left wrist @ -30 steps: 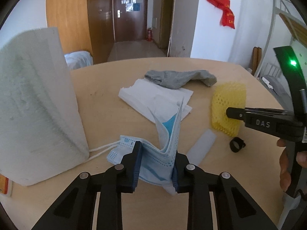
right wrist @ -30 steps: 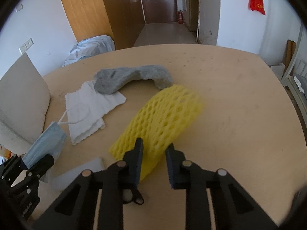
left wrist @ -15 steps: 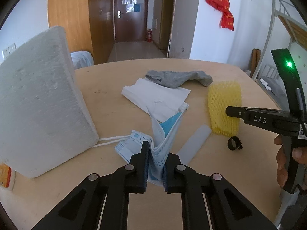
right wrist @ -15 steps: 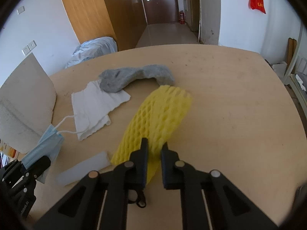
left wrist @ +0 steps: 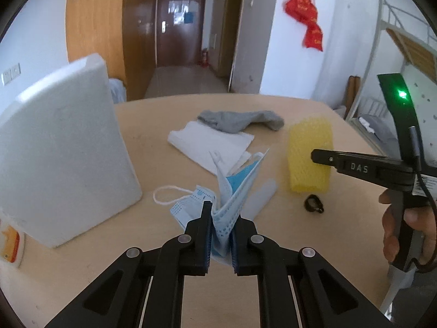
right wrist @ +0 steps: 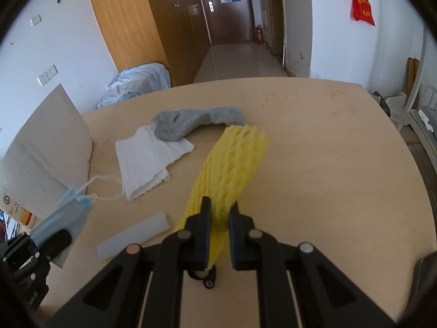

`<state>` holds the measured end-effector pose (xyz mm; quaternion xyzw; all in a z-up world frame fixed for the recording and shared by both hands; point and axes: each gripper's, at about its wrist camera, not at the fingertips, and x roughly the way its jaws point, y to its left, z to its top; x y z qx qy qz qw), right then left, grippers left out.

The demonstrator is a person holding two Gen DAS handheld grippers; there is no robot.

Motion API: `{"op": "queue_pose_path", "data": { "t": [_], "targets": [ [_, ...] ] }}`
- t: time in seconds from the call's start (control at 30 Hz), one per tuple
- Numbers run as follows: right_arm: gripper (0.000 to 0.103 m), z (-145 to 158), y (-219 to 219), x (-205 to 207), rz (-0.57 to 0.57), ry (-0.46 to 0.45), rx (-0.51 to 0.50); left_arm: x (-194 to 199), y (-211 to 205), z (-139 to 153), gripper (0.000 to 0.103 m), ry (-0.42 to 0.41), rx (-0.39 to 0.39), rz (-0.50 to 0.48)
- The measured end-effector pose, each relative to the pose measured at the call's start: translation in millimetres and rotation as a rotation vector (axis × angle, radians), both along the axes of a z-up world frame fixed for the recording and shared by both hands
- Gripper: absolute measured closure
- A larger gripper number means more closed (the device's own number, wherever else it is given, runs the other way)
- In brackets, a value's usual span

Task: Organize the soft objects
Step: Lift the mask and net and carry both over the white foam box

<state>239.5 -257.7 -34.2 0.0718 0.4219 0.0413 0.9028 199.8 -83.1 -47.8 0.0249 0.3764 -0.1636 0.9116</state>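
The left gripper [left wrist: 221,235] has just clamped its jaws on the pleated blue face mask [left wrist: 232,191]; the right gripper [right wrist: 220,235] pinches the yellow foam net sleeve [right wrist: 232,169], both just above the tabletop [right wrist: 327,164]. The mask is caught by a loose fold and could slip out when lifted.

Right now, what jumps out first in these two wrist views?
Both grippers are pinching something: the left gripper is shut on the crumpled blue face mask at the near table edge, and the right gripper on the yellow foam net, which slants up off the wooden table. Behind them a grey sock lies partly over a folded white cloth, and a big white foam block stands at the left.
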Motion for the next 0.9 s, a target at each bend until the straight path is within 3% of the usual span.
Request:
{"op": "queue_pose_path", "data": {
  "t": [0.47, 0.9],
  "targets": [
    [0.089, 11, 5, -15, 0.012, -0.034, -0.003, -7, 2, 0, 0.091, -0.012, 0.005, 0.021],
    [0.089, 40, 20, -41, 0.058, -0.109, 0.003, -31, 15, 24, 0.091, -0.072, -0.017, 0.034]
  ]
}}
